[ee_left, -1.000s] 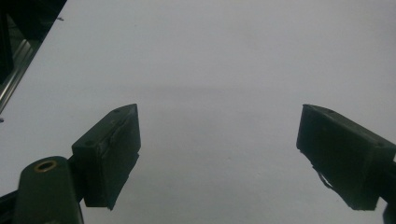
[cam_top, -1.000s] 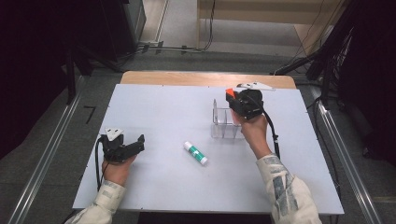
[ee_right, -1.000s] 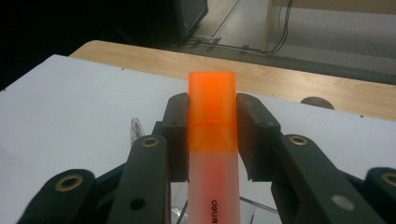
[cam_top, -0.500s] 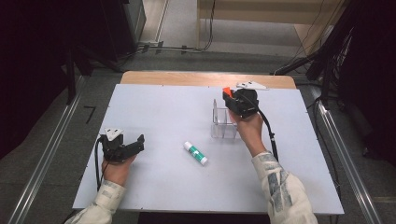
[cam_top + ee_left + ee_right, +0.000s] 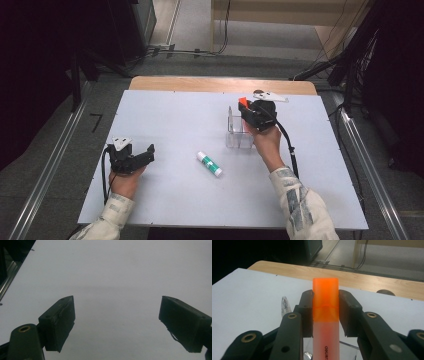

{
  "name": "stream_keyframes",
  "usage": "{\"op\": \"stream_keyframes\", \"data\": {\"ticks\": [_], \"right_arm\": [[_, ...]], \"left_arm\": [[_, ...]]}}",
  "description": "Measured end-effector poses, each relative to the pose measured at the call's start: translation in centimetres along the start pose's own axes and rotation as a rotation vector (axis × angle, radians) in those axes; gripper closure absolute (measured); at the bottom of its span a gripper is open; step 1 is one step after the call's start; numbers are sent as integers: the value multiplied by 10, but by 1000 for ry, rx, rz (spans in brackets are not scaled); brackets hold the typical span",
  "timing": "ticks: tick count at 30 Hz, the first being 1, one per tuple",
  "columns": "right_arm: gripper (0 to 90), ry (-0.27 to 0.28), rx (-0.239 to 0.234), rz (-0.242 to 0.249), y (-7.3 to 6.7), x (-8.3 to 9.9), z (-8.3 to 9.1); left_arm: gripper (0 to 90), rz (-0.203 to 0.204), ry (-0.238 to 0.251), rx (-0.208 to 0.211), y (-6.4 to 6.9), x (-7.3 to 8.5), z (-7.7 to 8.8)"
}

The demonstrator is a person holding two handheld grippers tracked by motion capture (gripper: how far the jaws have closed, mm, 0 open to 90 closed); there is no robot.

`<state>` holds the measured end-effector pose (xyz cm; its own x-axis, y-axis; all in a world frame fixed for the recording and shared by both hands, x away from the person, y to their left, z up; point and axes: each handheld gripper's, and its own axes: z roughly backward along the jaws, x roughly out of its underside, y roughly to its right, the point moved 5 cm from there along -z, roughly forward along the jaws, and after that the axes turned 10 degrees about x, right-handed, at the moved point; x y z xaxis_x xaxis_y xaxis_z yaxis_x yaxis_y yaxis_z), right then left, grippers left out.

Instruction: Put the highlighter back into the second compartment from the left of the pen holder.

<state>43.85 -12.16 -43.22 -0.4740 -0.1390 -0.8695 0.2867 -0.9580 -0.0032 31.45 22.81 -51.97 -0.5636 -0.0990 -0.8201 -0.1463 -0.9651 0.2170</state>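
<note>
Two claws, right claw (image 5: 325, 312) clamping orange highlighter (image 5: 325, 302), left claw (image 5: 117, 322) agape

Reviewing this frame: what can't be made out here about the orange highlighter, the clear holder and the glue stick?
- Orange highlighter: lower end cut off by the right gripper view's bottom edge.
- Clear holder: high view, partly hidden behind the right hand-held gripper; compartments unclear.
- Glue stick: high view, label too small to read.

The highlighter's (image 5: 325, 315) lower end is cut off by the right gripper view's bottom edge. The clear holder (image 5: 237, 135) is partly hidden behind the right gripper (image 5: 250, 111).
</note>
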Motion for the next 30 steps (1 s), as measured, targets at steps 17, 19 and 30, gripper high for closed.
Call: {"op": "stream_keyframes", "data": {"ticks": [17,19,30], "right_arm": [[648,-14,-8,21,8,25,19],[648,-16,-11,18,9,28,22],[647,-64,-11,41,10,46,20]], "left_arm": [[140,-3,1,2,0,0,0],[140,-3,2,3,1,0,0],[140,-5,-1,1,1,0,0]]}}
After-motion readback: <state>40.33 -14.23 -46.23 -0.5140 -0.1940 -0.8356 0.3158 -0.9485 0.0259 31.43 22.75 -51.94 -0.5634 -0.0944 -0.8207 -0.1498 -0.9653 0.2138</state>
